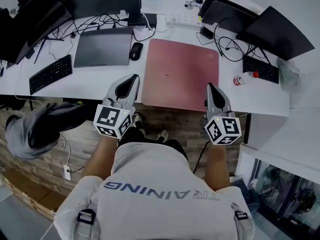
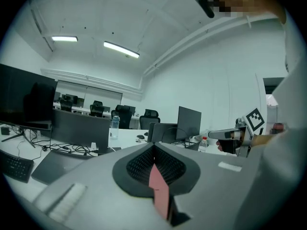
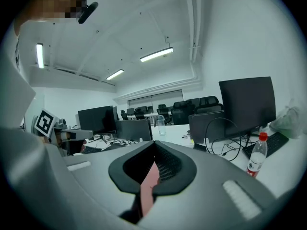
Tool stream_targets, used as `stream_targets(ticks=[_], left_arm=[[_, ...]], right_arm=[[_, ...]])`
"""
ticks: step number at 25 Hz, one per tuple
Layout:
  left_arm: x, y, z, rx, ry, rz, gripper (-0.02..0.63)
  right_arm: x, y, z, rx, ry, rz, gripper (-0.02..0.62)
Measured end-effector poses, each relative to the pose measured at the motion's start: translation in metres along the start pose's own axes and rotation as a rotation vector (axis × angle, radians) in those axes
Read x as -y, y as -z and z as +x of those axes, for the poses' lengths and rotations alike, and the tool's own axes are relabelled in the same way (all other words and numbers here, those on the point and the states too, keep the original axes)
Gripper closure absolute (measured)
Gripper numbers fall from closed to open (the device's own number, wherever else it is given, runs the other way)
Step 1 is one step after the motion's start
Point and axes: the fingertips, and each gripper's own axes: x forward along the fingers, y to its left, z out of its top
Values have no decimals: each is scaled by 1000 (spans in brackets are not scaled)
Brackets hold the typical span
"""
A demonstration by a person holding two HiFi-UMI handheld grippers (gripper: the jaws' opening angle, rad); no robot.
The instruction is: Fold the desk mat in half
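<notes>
Pink and flat, the desk mat [image 1: 180, 74] is lying on the white worktop [image 1: 100, 81], with its near edge reaching the worktop's front edge.

Left of the mat, a black mouse [image 1: 136, 51] is sitting just beside its far-left corner. A grey laptop [image 1: 103, 46] is lying beyond the mouse, and a black keyboard [image 1: 50, 74] farther left again. Right of the mat, a bottle [image 1: 245, 78] with a red cap is standing near its right edge, with a second keyboard [image 1: 261, 69] beyond it. Behind the mat's far edge, cables and a power strip [image 1: 182, 18] are crowding the strip below the monitors. The mat's own top is lying almost bare, so the freest room is above it and towards me.

I am holding the left tongs [image 1: 132, 80] at the mat's near-left corner and the right tongs [image 1: 210, 87] at its near-right corner. Both pairs are clamped on the mat. In each gripper view a thin pink edge is showing, pinched between the dark ribbed pads.
</notes>
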Motion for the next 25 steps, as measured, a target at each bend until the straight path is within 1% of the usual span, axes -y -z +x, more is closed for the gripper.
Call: stream_targets(ticks=[3, 6, 10, 13, 16, 19, 22, 25], left_arm=[[-24, -9, 11, 7, 38, 1, 604], [-47, -14, 19, 8, 56, -2, 604], [-58, -3, 19, -19, 65, -23, 604], [-61, 7, 18, -42, 51, -41, 604], [-61, 12, 18, -53, 23, -57, 604], [-61, 19, 14, -66, -11, -67, 604], [-62, 29, 11, -82, -47, -77, 604], [-63, 38, 7, -96, -80, -90, 604]], right_arm=[[-15, -13, 22, 4, 21, -10, 581], [-30, -20, 44, 2, 25, -24, 581], [-45, -11, 61, -28, 6, -40, 581], [-48, -1, 70, -70, -22, -39, 581], [-50, 10, 79, -122, -76, -47, 575], [-58, 29, 87, -185, -148, -68, 514], [-77, 60, 94, -275, -239, -137, 463], [-102, 106, 99, -389, -337, -239, 420]])
